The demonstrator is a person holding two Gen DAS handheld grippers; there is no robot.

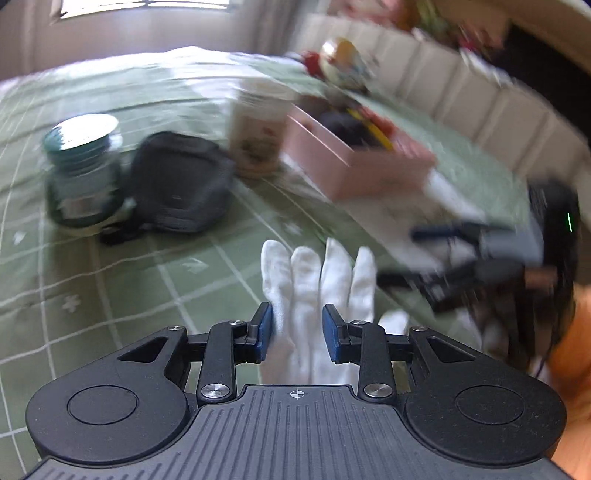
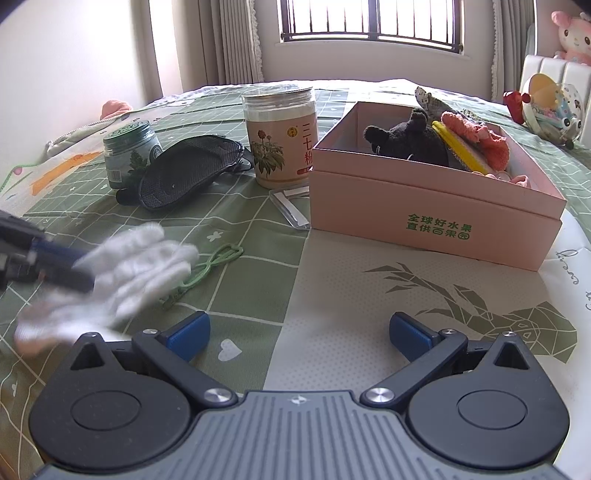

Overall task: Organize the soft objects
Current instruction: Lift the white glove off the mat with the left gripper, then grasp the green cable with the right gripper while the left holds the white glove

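Blue pads of the left gripper press on a white glove from both sides, holding it by the palm so that its four fingers fan out ahead above the green checked bedspread. From the right wrist view the same glove shows as a blurred white shape at the left edge, clamped in the left gripper and raised off the cloth, with a green cord lying on the bedspread just beyond it.

Jaws of the right gripper stand wide apart with nothing between them, hovering over a pale patch of the bedspread printed with a leaf and deer pattern.

Farther out, a black eye mask lies flat between a small green jar and a taller clear jar with a flower label. A small clear wrapper lies beside the tall jar, at the foot of an open pink box with green lettering on its side. Inside the box sit a black plush toy, a yellow item and an orange knitted piece. Beyond the box, near a padded white headboard, rests a colourful toy, and a pink plush sits on top of the headboard. A barred window with curtains fills the far wall.
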